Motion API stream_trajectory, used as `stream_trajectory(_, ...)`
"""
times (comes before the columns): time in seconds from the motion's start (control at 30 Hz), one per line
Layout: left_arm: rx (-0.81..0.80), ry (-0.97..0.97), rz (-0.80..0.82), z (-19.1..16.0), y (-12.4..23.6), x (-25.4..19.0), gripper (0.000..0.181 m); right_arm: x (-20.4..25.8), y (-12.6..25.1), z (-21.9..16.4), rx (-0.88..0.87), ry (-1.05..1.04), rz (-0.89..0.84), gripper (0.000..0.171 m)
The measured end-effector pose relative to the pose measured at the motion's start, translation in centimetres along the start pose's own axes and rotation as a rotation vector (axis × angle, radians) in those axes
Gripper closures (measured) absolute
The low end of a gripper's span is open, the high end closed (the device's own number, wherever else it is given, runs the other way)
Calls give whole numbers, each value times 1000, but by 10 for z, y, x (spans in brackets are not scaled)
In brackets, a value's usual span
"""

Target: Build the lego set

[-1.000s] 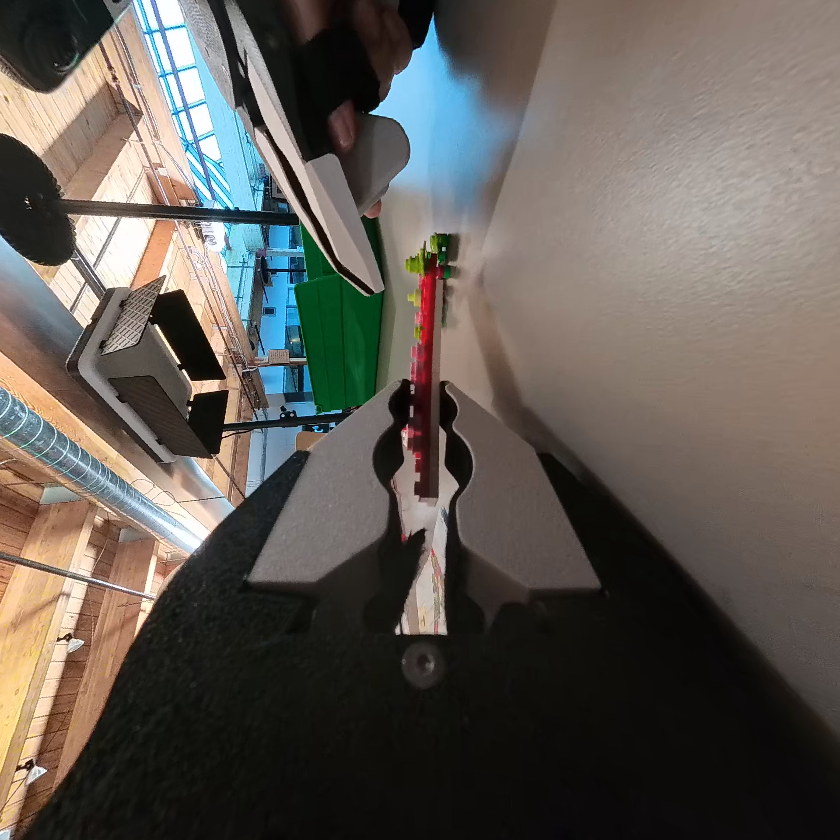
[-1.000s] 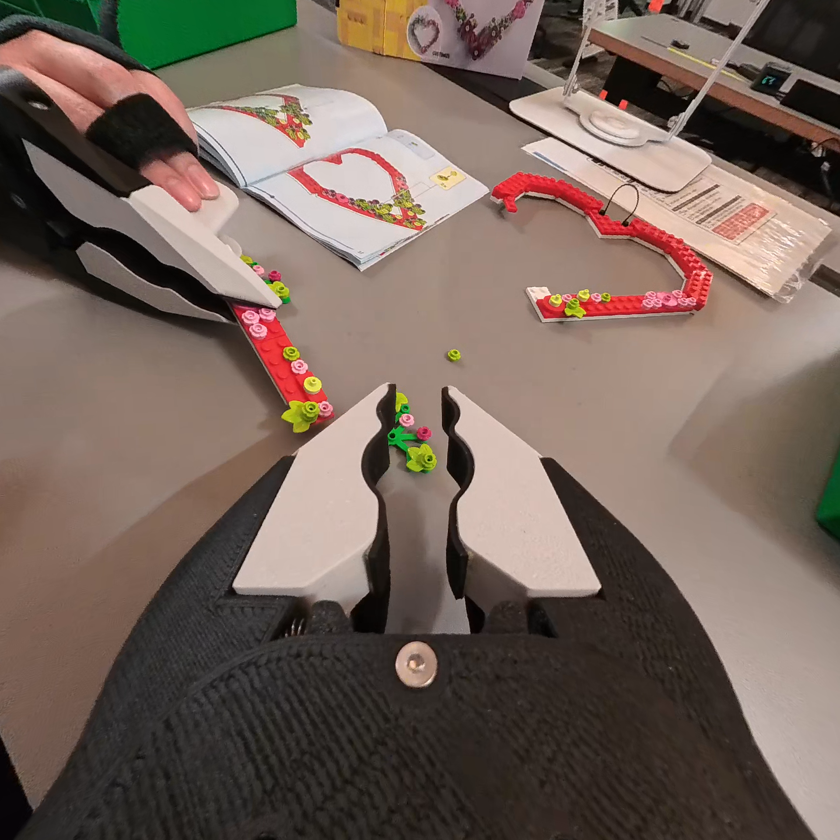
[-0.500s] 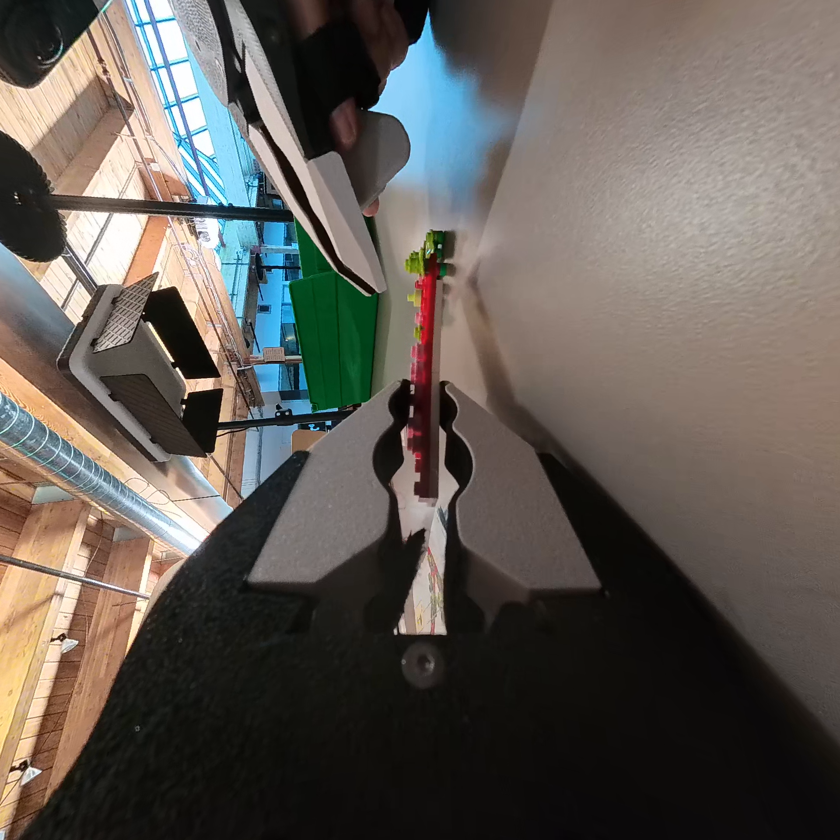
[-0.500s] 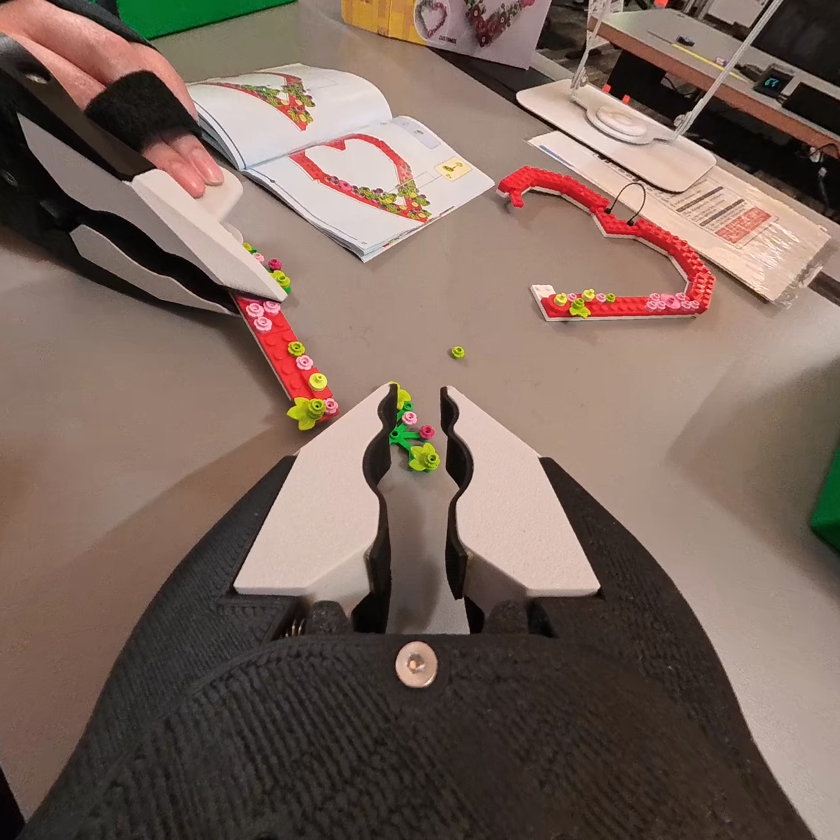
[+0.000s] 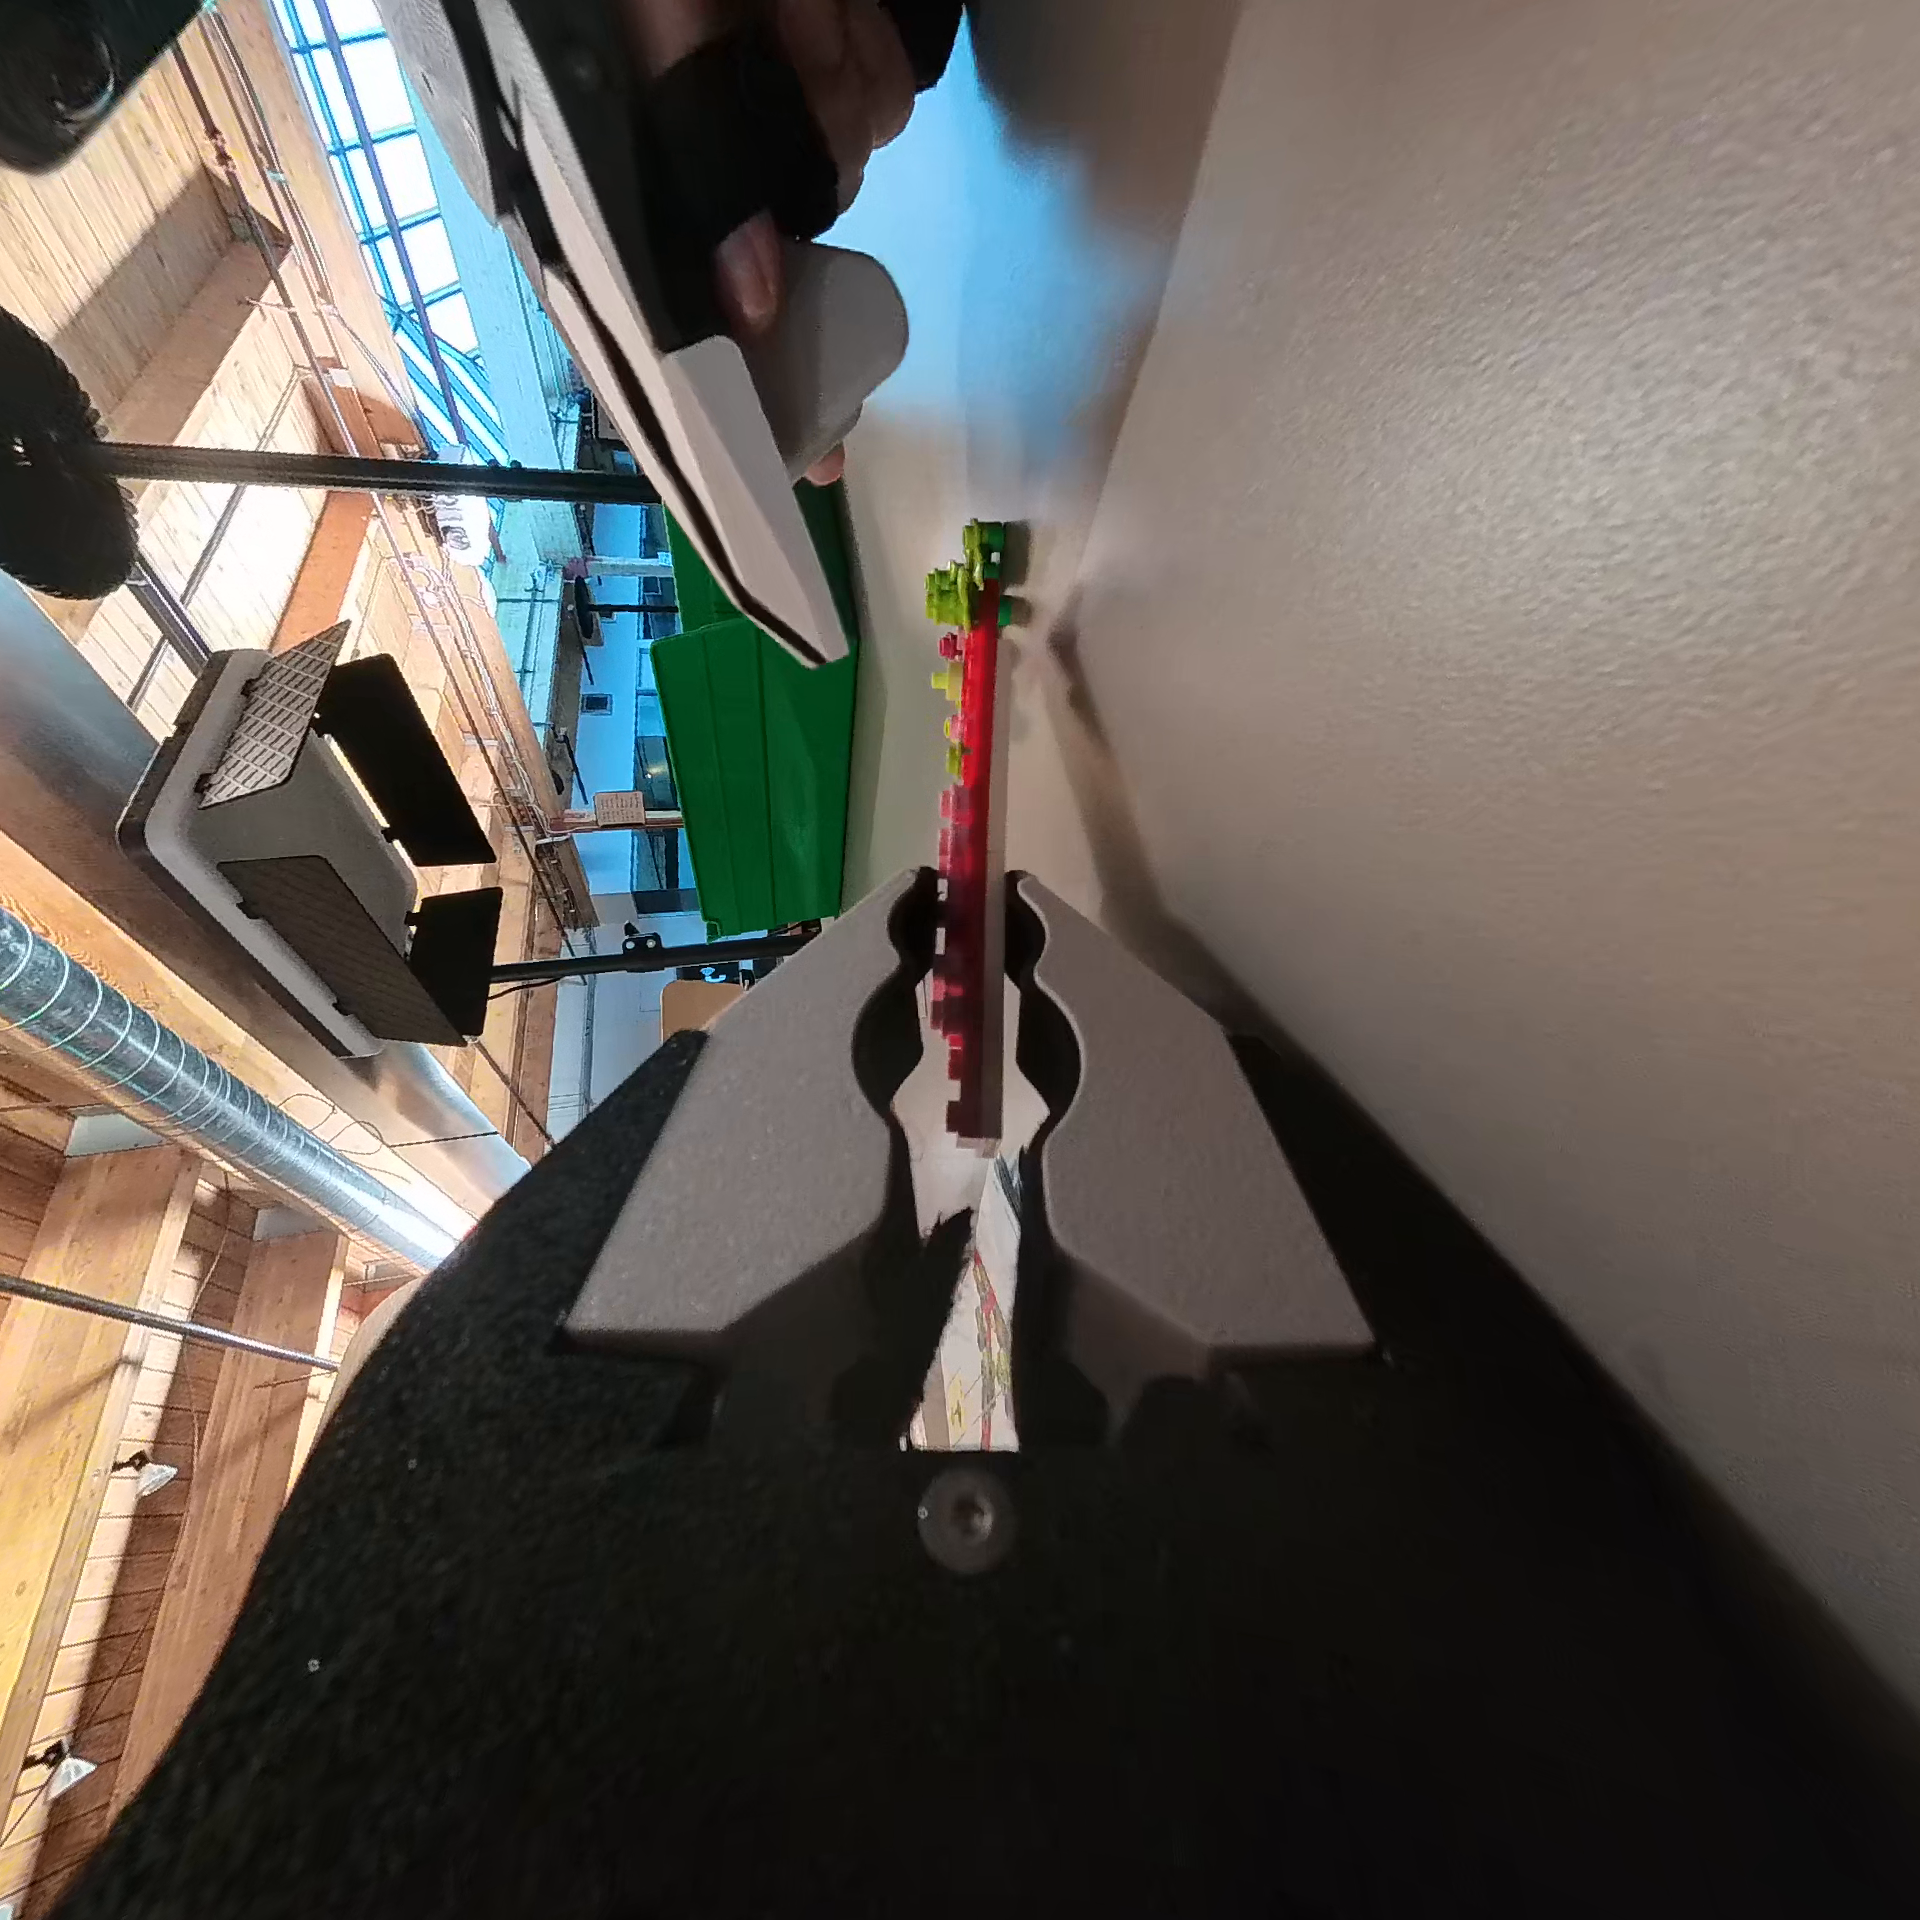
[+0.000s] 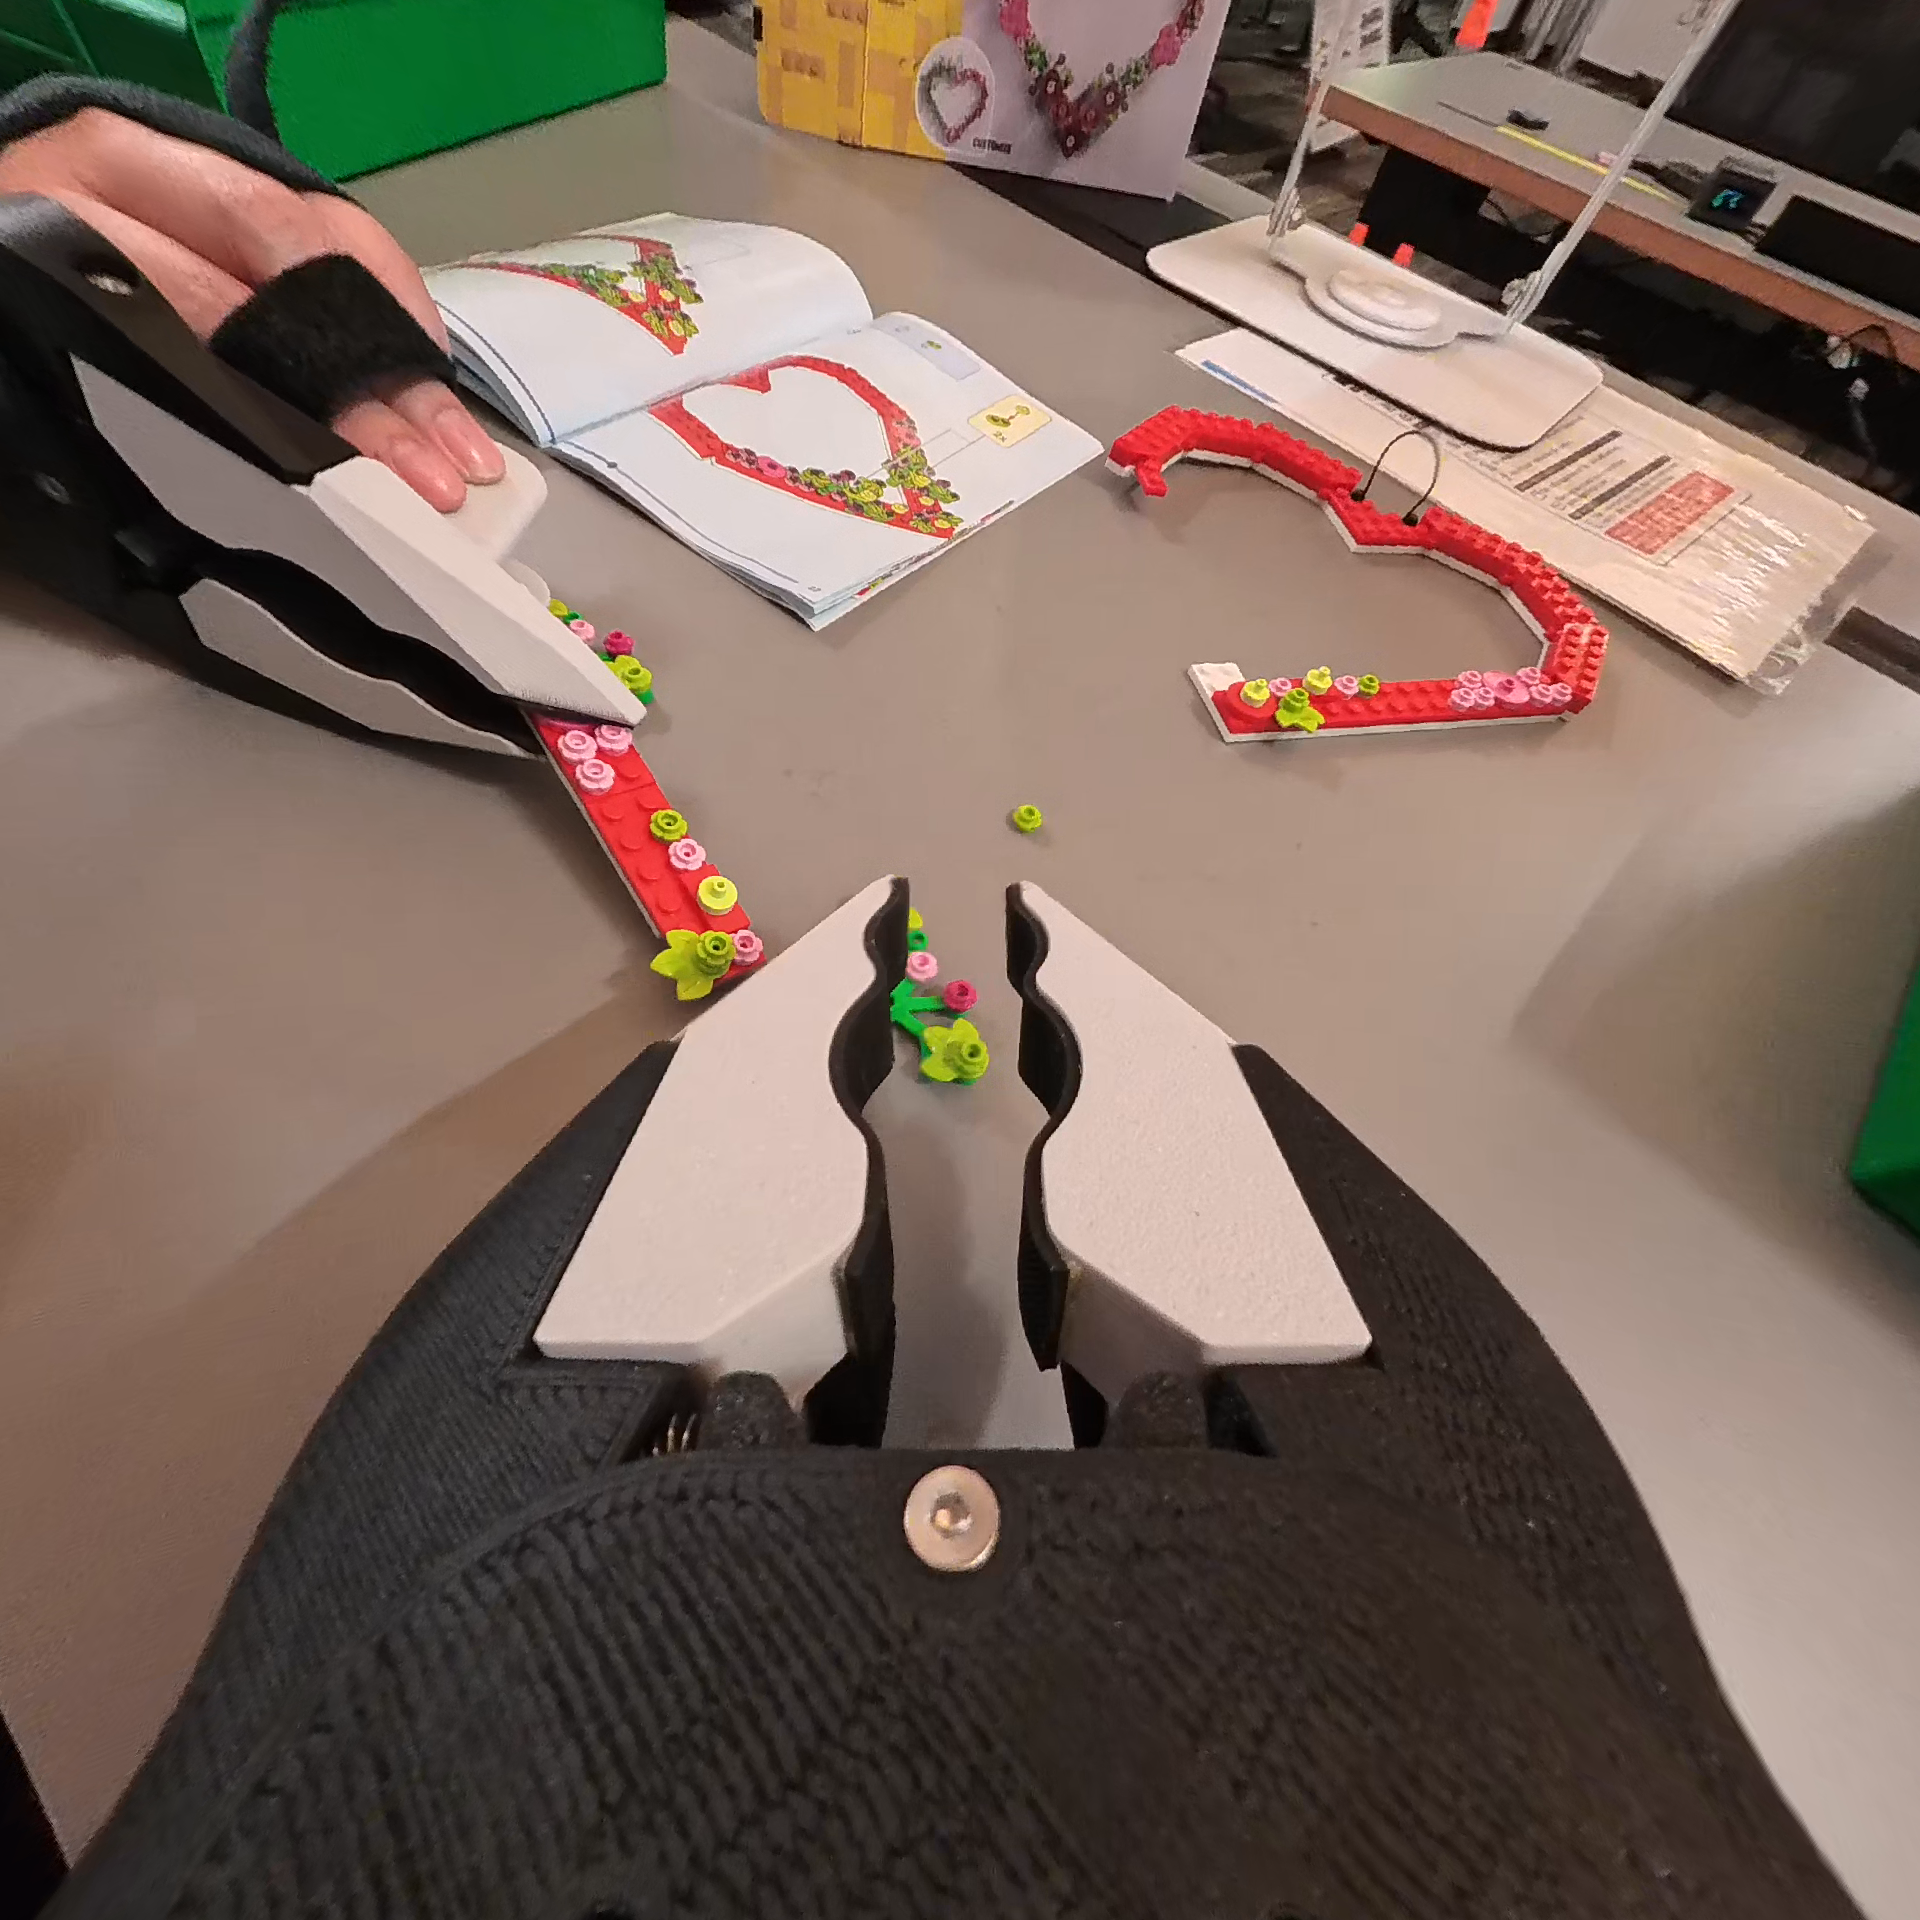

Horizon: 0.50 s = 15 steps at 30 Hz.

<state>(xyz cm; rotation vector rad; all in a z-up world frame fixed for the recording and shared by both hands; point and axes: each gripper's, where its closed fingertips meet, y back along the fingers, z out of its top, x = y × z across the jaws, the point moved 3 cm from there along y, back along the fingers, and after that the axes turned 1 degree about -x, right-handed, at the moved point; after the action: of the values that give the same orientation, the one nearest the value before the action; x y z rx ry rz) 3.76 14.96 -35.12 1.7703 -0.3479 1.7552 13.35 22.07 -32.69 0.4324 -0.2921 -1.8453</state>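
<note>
My left gripper (image 5: 968,883) is turned on its side and shut on one end of a red strip (image 5: 977,748) studded with pink and lime flowers. The strip's far end lies on the grey table (image 6: 1195,935). The right wrist view shows that gripper (image 6: 587,727) on the strip (image 6: 649,842) at the left. My right gripper (image 6: 954,888) is open and empty. A small green sprig (image 6: 940,1013) with pink and lime flowers lies on the table between its fingers, partly hidden by the left finger. A red half-heart frame (image 6: 1455,561) lies at the right. The right gripper also shows in the left wrist view (image 5: 821,649).
A loose lime stud (image 6: 1027,819) lies just ahead of my right gripper. An open instruction booklet (image 6: 769,436) lies at the back, with the set's box (image 6: 935,83) and a green bin (image 6: 468,73) behind. A white stand (image 6: 1382,312) and bagged paper (image 6: 1683,520) are at the back right. Spacing between my two grippers at the tips: around 9 centimetres.
Almost nothing. My left gripper keeps its hold on the red strip. My right gripper stays open over the green sprig and has only shifted slightly.
</note>
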Motion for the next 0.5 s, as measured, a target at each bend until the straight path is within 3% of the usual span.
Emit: stream_trajectory(0.5,-3,-6,-1,1,-1,0,172,17,-16,-5,101,-32,119,155)
